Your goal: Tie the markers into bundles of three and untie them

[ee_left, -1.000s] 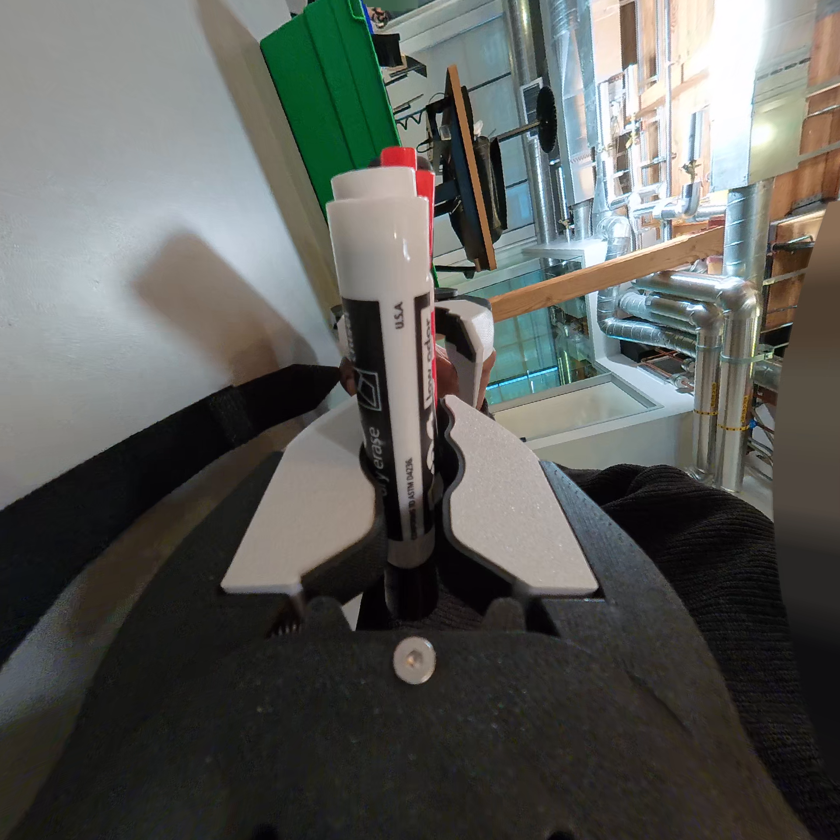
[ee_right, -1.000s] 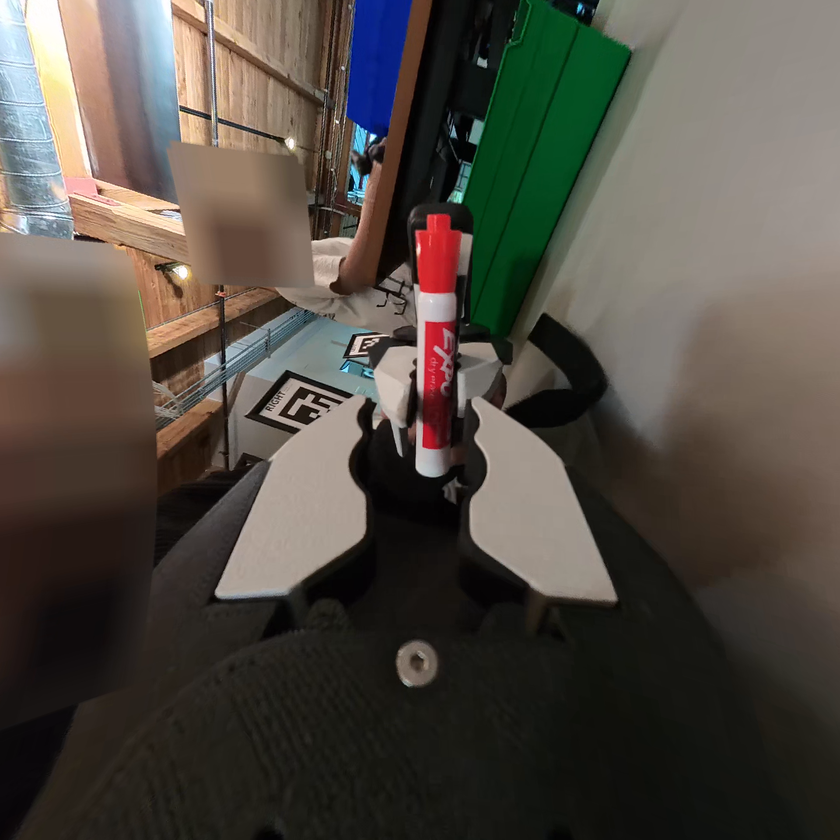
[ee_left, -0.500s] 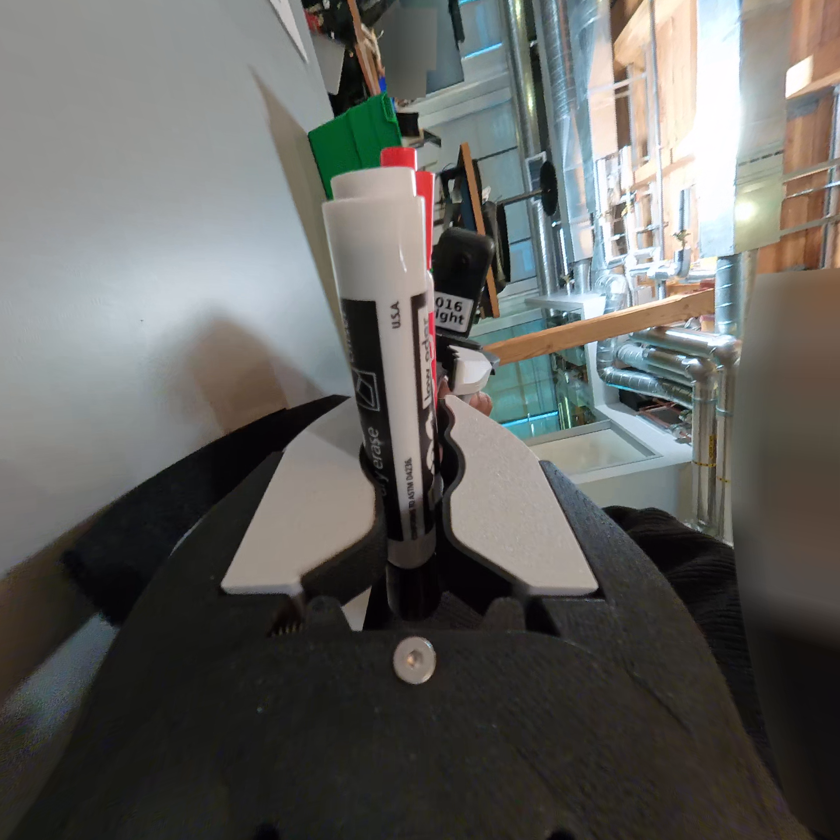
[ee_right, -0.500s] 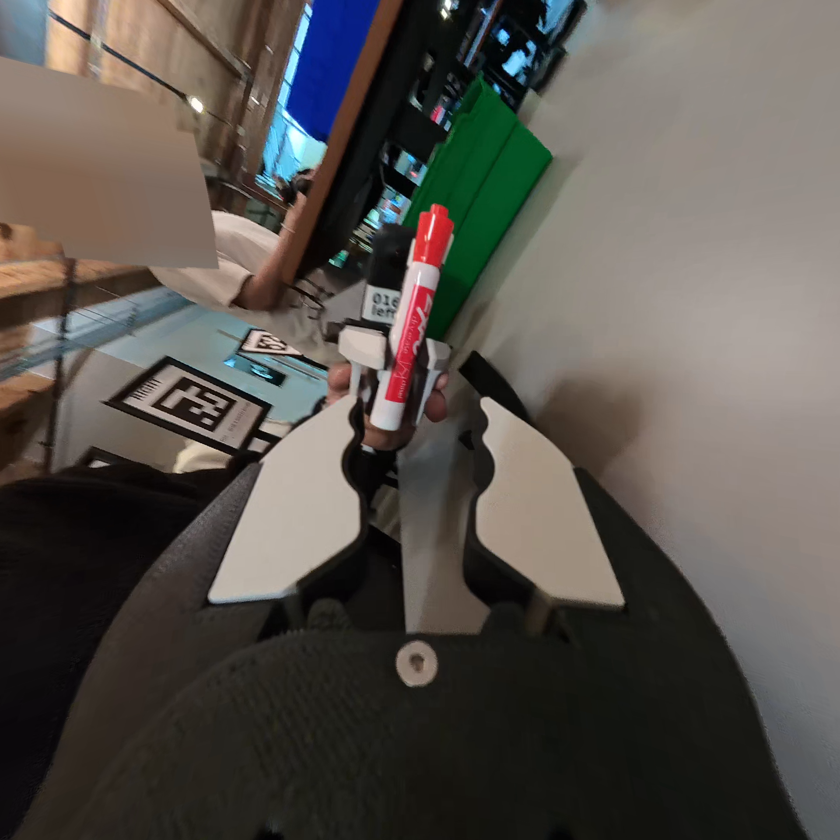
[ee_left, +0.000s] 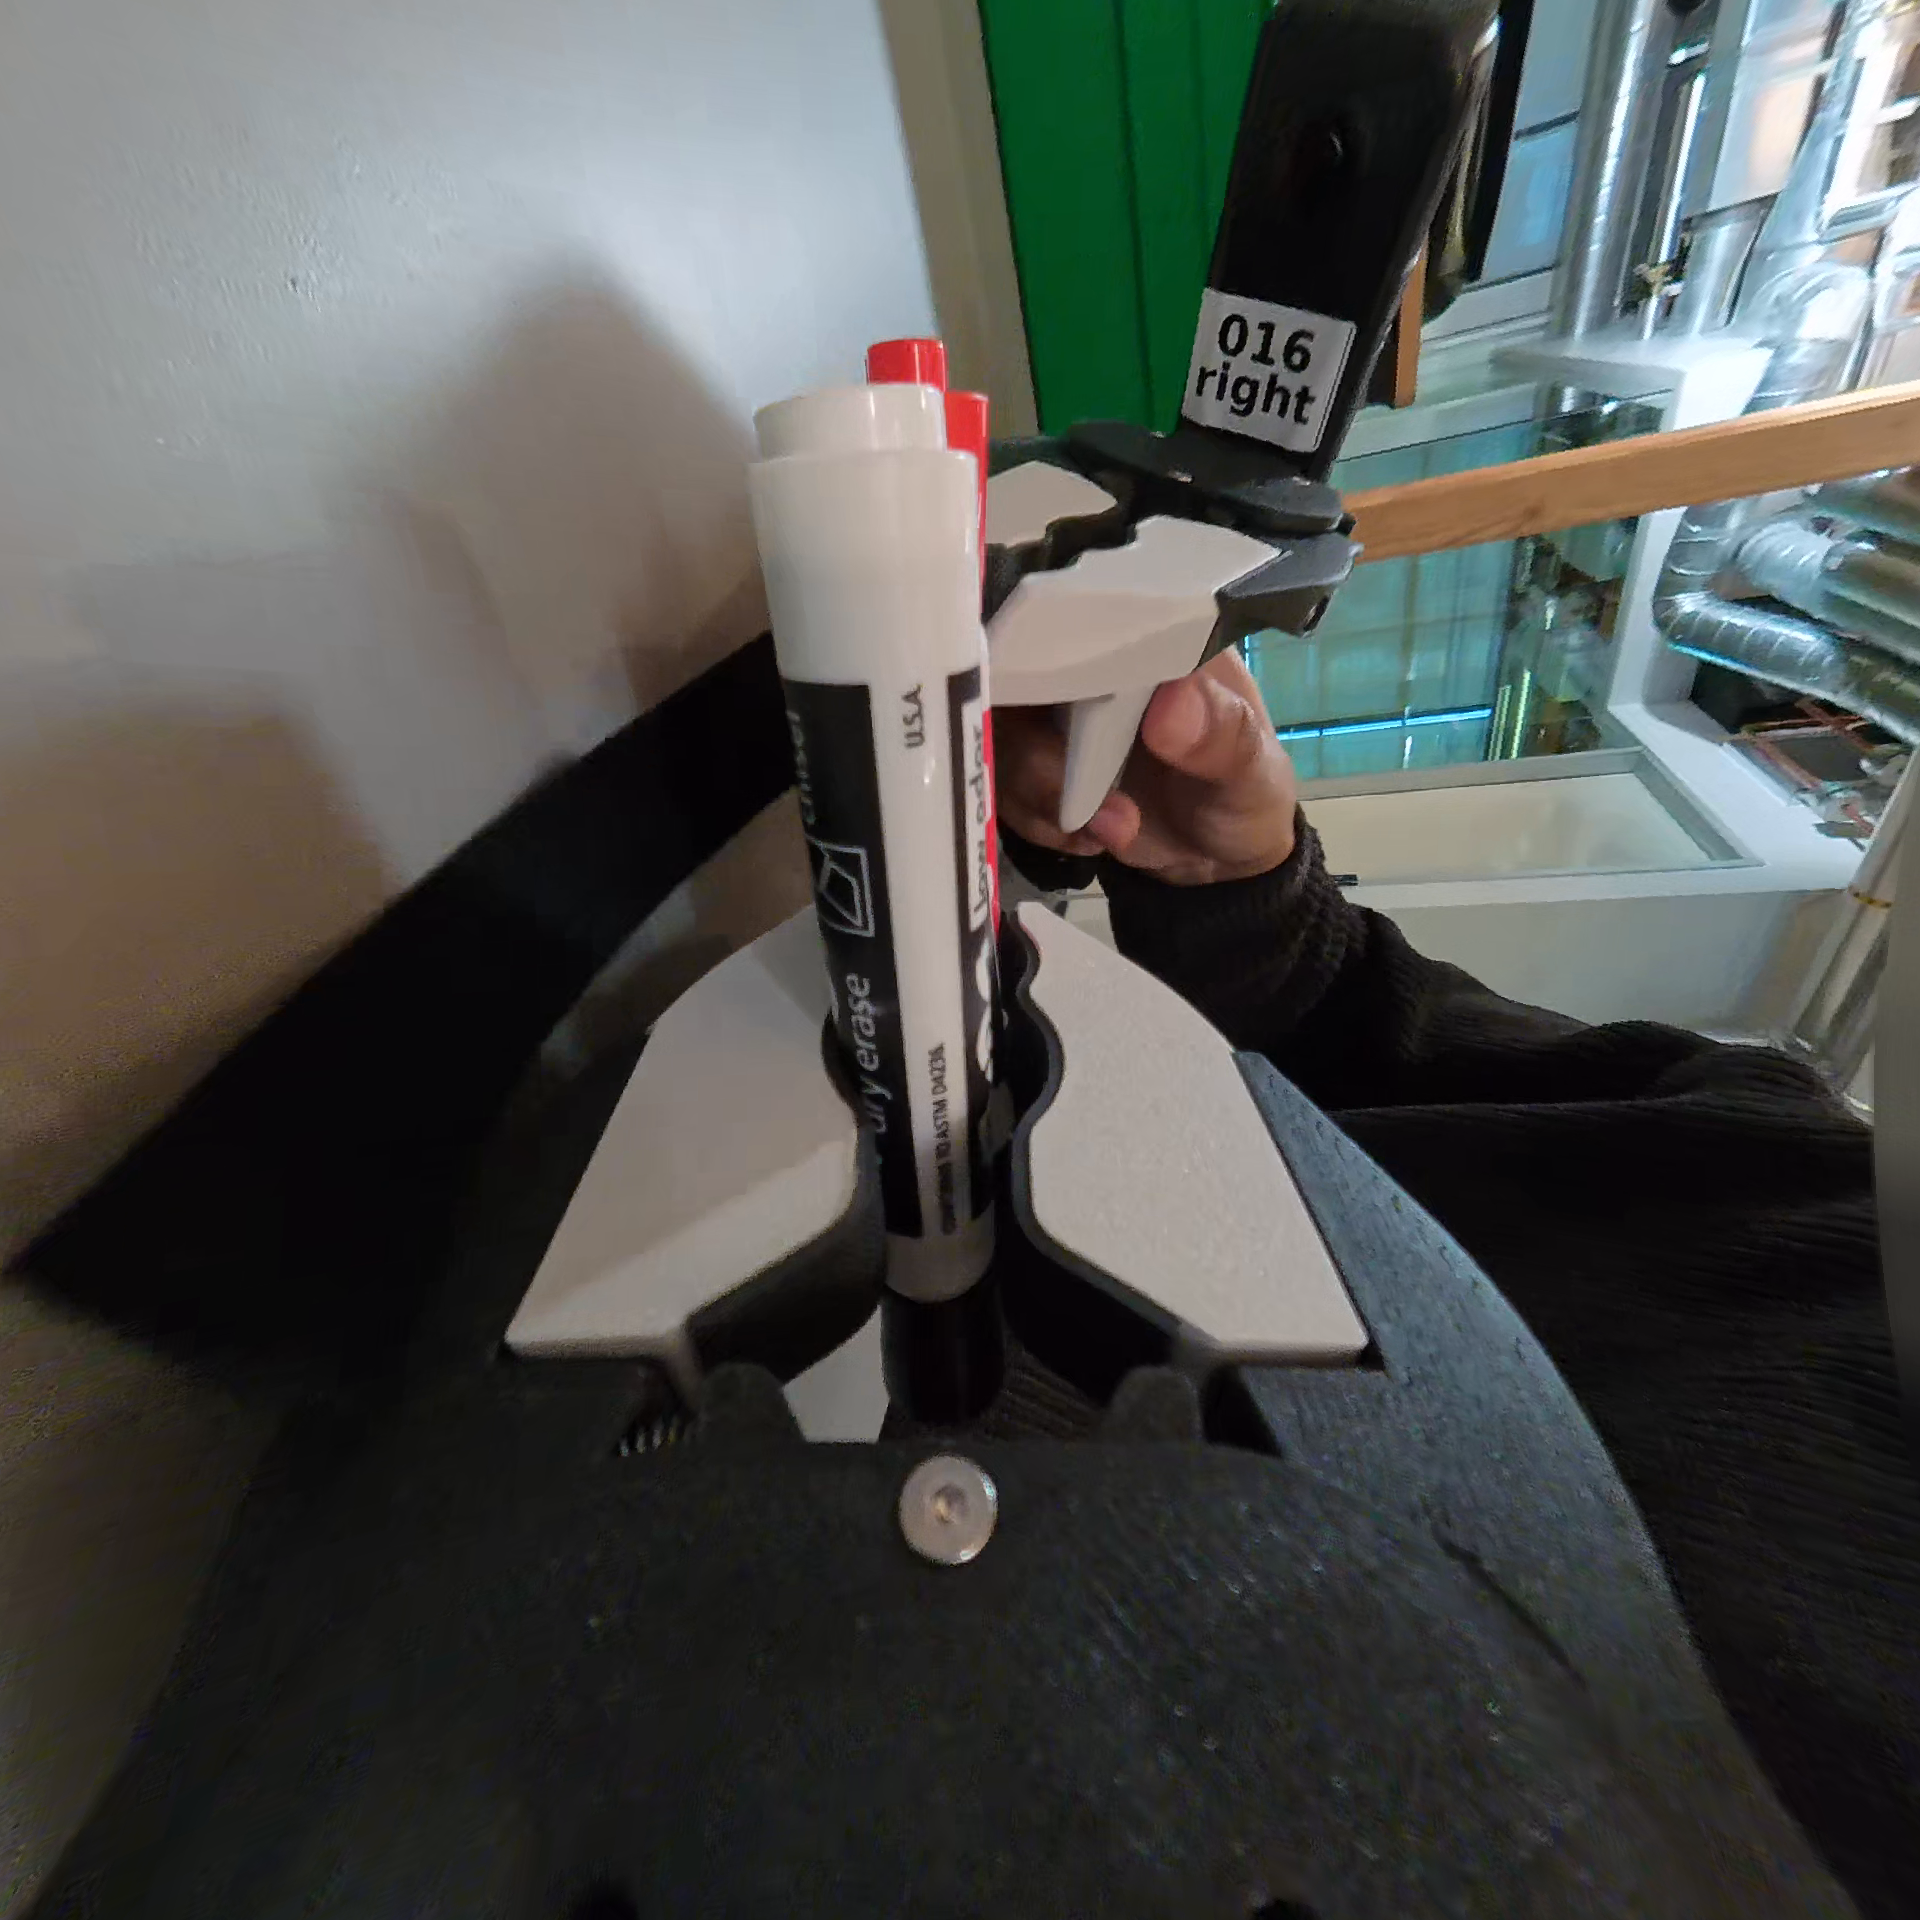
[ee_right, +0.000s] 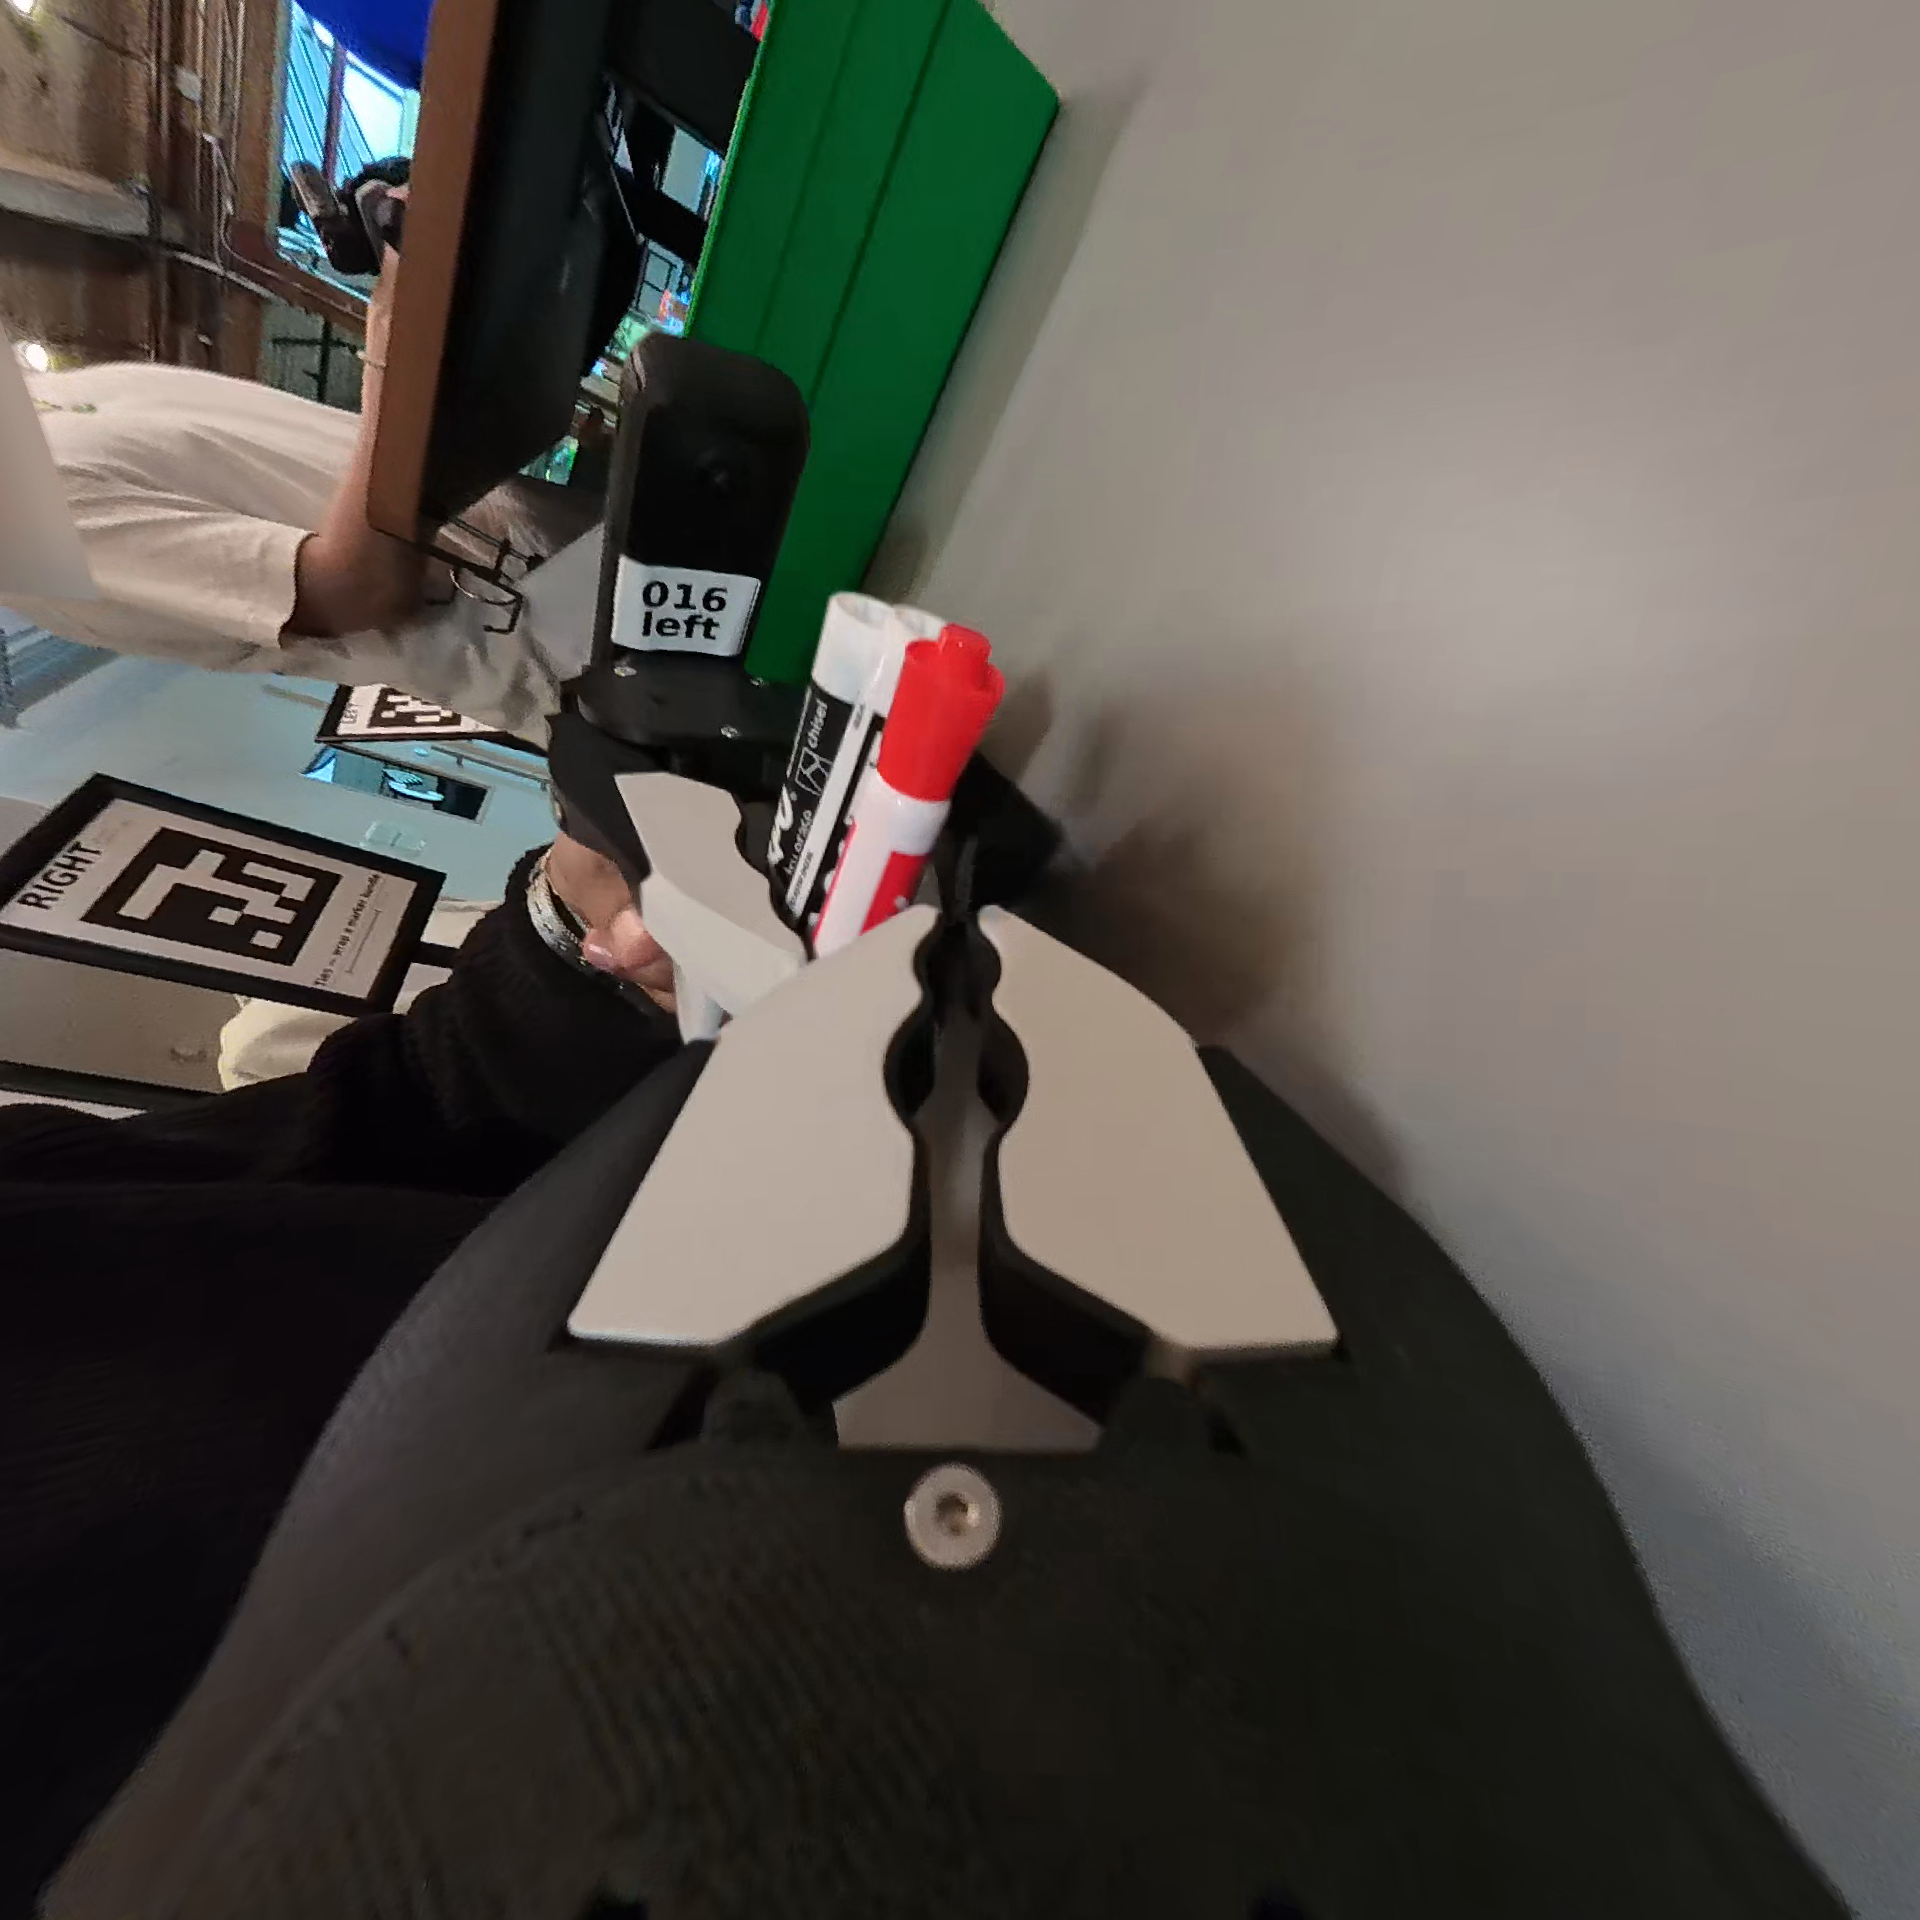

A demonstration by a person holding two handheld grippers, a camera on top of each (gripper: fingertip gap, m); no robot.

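Observation:
My left gripper (ee_left: 914, 935) is shut on a bundle of markers (ee_left: 883, 675): two white-and-black ones in front, red ones behind, all upright between the fingers. A black strap (ee_left: 416, 987) runs from the bundle down to the left over the white surface. My right gripper (ee_right: 958, 920) is shut on a thin part of the black strap (ee_right: 1023, 821), right beside the bundle's red marker (ee_right: 914, 769). In the left wrist view the right gripper (ee_left: 1003, 571) sits against the bundle's right side. The left gripper (ee_right: 790, 883) shows in the right wrist view, holding the bundle.
A white surface (ee_left: 364, 312) lies close beside both grippers. A green panel (ee_right: 862, 312) stands behind them. Framed black-and-white tag boards (ee_right: 208, 894) and a person in a white top (ee_right: 187, 520) are farther off. Pipes and a wooden rail (ee_left: 1662, 457) are in the background. Only a small space, under 4 cm, lies between the two pairs of fingers.
My right gripper has moved up to the marker bundle and gone from open to shut on the strap. The left gripper still holds the bundle; both views have swung.

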